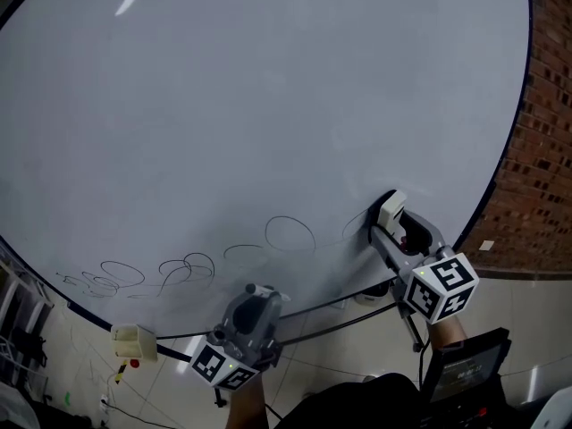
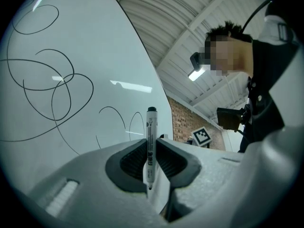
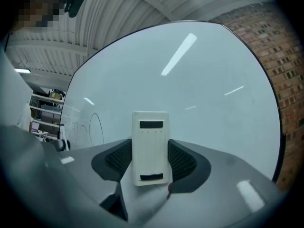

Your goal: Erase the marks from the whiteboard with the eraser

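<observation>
By the brick wall [image 1: 543, 141], your right hand-held gripper [image 1: 393, 223] clamps the eraser [image 3: 150, 146] lengthwise toward the whiteboard [image 1: 268, 105] (left hand-held gripper [image 1: 256, 293] clamps a marker [image 2: 151, 144]).

We see a smooth, glossy whiteboard [image 1: 268, 105] with bright reflections on it, and a rough brick wall [image 1: 545, 150] at its right edge. Before the whiteboard, the eraser [image 3: 150, 146] looks like matt cream plastic, the marker [image 2: 151, 146] smooth white plastic.

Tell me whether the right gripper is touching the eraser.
Touching. In the right gripper view, the right gripper has both jaws pressed on the eraser.
</observation>
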